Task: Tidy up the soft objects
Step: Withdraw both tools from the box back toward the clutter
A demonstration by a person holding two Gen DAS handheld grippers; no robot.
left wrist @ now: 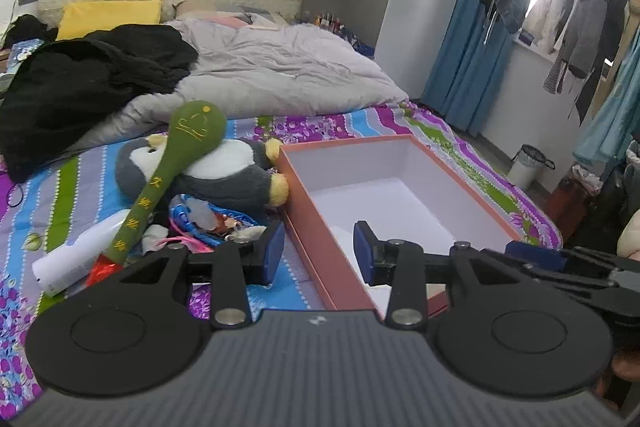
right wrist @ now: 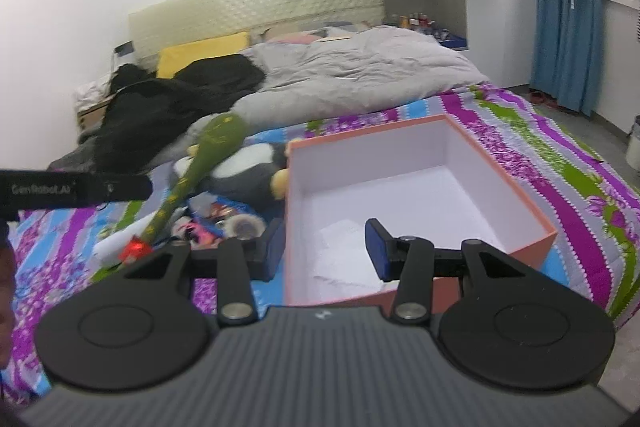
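A grey and white plush penguin (left wrist: 224, 175) (right wrist: 248, 171) lies on the striped bedspread, with a green plush mallet (left wrist: 168, 171) (right wrist: 200, 167) resting across it. Just right of them stands an orange box (left wrist: 316, 227) (right wrist: 532, 223), white inside, with only a sheet of paper (right wrist: 344, 251) on its floor. My left gripper (left wrist: 318, 253) hovers open over the box's near left wall, nothing between its blue pads. My right gripper (right wrist: 325, 253) is open too, empty, straddling that same wall. Part of the right gripper (left wrist: 568, 267) shows at the lower right of the left wrist view.
In front of the penguin lie small colourful packets (left wrist: 208, 219) (right wrist: 224, 219) and a white bottle (left wrist: 84, 251). A black garment (left wrist: 88, 87) and a grey duvet (left wrist: 280, 67) cover the far bed. Blue curtain (left wrist: 468, 39), hanging clothes and a bin (left wrist: 528, 167) stand right.
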